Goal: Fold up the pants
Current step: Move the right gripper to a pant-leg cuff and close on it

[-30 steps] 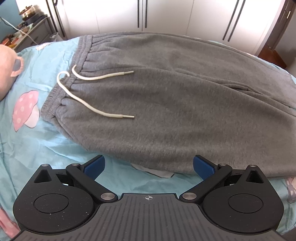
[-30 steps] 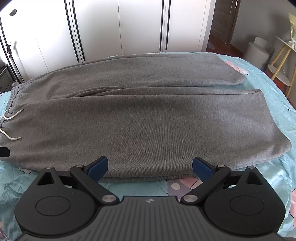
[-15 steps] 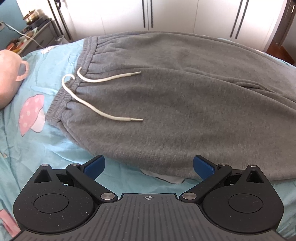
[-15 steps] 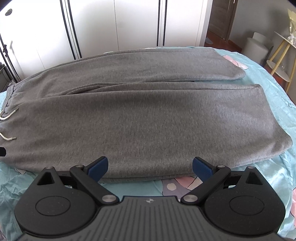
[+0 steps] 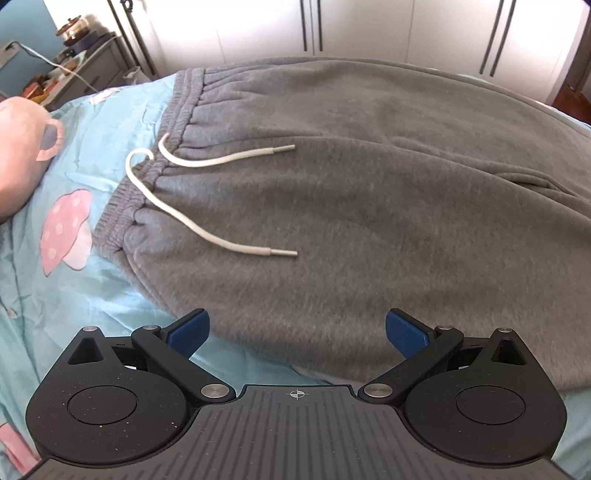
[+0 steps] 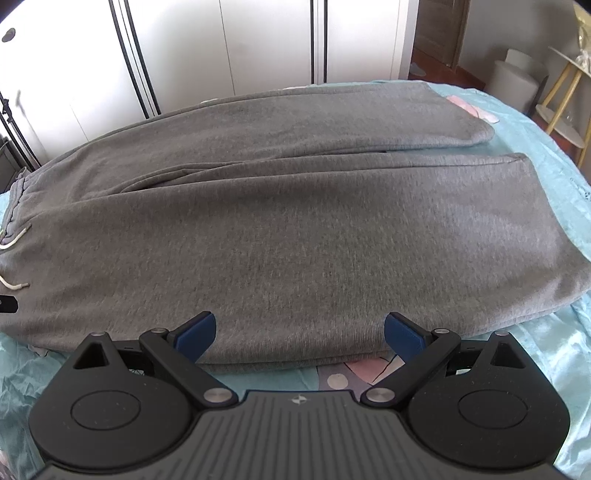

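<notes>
We see the grey pants [image 6: 295,229] spread flat on the bed [image 5: 74,295], long axis running crosswise ahead of us, waistband [image 5: 159,158] nearer our left gripper [image 5: 295,328], leg cuffs nearer our right gripper [image 6: 299,328], both with jaws spread apart, empty, at the near edge.

Daylight was bright and even. White wardrobe doors [image 5: 369,33] were blown out with glare. Fisheye bending was strong at edges; corners vignetted dark. Focus was sharp centrally, and soft shadows fell under each gripper.
</notes>
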`<action>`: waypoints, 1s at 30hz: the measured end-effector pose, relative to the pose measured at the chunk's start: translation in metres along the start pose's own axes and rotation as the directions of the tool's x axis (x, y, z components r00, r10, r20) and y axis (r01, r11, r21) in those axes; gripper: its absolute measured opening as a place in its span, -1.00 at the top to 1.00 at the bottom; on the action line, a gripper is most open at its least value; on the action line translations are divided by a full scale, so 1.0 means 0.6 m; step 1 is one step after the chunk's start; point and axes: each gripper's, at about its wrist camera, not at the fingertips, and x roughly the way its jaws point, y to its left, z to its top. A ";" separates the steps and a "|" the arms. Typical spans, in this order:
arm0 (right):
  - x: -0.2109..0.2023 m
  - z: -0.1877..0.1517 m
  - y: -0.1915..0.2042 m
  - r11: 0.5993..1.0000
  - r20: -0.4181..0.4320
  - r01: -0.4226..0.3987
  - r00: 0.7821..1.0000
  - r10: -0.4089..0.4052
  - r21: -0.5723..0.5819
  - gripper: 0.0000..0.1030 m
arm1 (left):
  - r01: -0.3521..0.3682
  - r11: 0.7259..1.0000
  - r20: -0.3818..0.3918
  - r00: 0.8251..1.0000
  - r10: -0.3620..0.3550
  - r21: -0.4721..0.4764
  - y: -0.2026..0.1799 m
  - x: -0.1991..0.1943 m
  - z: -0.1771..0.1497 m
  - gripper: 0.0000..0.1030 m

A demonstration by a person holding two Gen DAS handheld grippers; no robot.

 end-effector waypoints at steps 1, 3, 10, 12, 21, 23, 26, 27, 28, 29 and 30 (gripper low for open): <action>0.005 0.001 -0.004 1.000 -0.006 -0.005 1.000 0.005 0.004 -0.90 | -0.010 1.000 0.001 1.000 0.010 -0.004 0.000 0.002 0.003 -1.00; 0.016 0.003 -0.011 1.000 -0.013 -0.013 1.000 0.014 0.009 -0.90 | -0.028 1.000 0.004 1.000 0.029 -0.013 -0.002 0.006 0.009 -1.00; 0.054 0.025 -0.043 0.996 -0.040 -0.061 0.997 0.064 0.063 -0.90 | -0.105 0.994 0.133 0.985 0.106 -0.017 -0.053 -0.025 0.053 -1.00; 0.062 0.050 -0.050 0.994 -0.016 -0.082 0.996 0.084 0.075 -0.90 | -0.103 0.995 0.177 0.979 0.104 -0.012 -0.079 -0.034 0.065 -1.00; 0.135 0.254 -0.082 0.985 0.112 -0.046 0.993 0.027 0.166 -0.89 | 0.021 0.992 0.141 0.990 -0.004 -0.122 -0.158 0.016 0.121 -1.00; 0.176 0.306 -0.094 0.978 0.097 -0.043 0.995 0.024 0.205 -0.88 | 0.023 0.987 0.118 0.993 -0.004 -0.157 -0.157 0.037 0.128 -1.00; 0.243 0.371 -0.112 0.959 0.048 -0.005 0.999 -0.009 0.282 -0.82 | -0.022 0.986 0.174 0.983 0.051 -0.167 -0.146 0.054 0.124 -1.00; 0.260 0.386 -0.116 0.954 0.041 0.006 0.999 -0.020 0.300 -0.81 | -0.049 0.982 0.186 0.979 0.084 -0.182 -0.138 0.062 0.121 -1.00; 0.284 0.408 -0.120 0.947 0.028 0.020 0.999 -0.030 0.320 -0.80 | -0.069 0.976 0.186 0.976 0.108 -0.205 -0.131 0.071 0.119 -1.00; 0.306 0.425 -0.121 0.945 0.016 0.032 0.999 -0.039 0.326 -0.74 | -0.074 0.972 0.186 0.976 0.116 -0.221 -0.124 0.076 0.118 -1.00; 0.328 0.442 -0.121 0.941 0.004 0.052 0.998 -0.056 0.334 -0.67 | -0.063 0.970 0.188 0.976 0.109 -0.233 -0.115 0.085 0.116 -1.00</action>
